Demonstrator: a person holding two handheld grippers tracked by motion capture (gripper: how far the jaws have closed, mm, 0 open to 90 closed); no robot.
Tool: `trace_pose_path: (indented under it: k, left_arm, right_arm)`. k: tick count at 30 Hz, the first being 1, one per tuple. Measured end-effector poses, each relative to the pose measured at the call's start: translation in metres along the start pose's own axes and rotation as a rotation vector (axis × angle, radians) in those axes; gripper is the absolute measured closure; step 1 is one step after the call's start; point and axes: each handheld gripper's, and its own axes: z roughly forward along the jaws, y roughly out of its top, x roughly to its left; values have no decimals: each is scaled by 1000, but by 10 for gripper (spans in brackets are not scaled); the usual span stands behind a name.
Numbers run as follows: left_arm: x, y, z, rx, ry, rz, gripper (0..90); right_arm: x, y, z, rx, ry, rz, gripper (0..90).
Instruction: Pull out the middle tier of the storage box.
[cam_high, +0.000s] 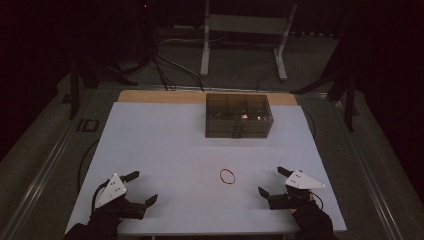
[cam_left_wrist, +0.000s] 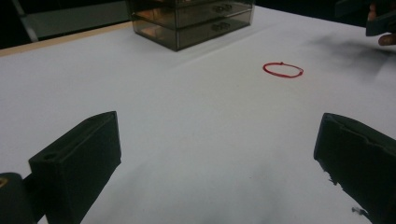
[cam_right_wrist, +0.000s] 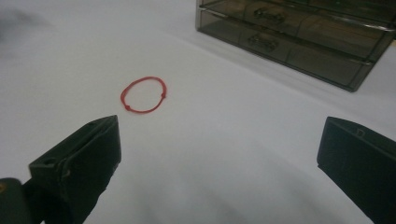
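Here, a thin red loop of string, like a small bracelet (cam_high: 228, 176), lies flat on the white desk (cam_high: 160, 145), in the near half of it and a little right of the middle. It is between the two grippers, but it is nearer to the right one, and nothing touches it.

The left gripper (cam_high: 141, 189) rests low over the near left corner of the desk, held by a hand in a dark sleeve, with its grey three-cornered plate on top. Its two black fingers (cam_left_wrist: 79, 163) are spread wide and there is only bare white surface between them. In the left gripper view the red loop (cam_left_wrist: 283, 69) is far ahead and to the right.

The right gripper (cam_high: 271, 182) is at the near right side, also held low, and it points toward the middle of the desk. Its fingers (cam_right_wrist: 77, 161) are spread wide too and they pinch nothing. In the right gripper view the loop (cam_right_wrist: 143, 95) lies just ahead of the left finger, apart from it.

At the far edge of the desk stands a smoky transparent plastic box with drawers (cam_high: 239, 115), well apart from the loop. Its drawers look closed.
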Motion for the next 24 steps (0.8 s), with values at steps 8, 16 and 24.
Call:
trace_pose_path:
  k: [8, 16, 24]
  left_arm:
    - [-1, 1, -1, -8, 21, 8, 22]
    - [-3, 2, -3, -42, 11, 2, 22]
    - [-2, 2, -3, -41, 8, -4, 22]
  right_arm:
    - [5, 1, 0, 5, 9, -19, 3]
    - [10, 3, -2, -2, -7, -44, 3]
    - [14, 4, -1, -13, 13, -38, 3]
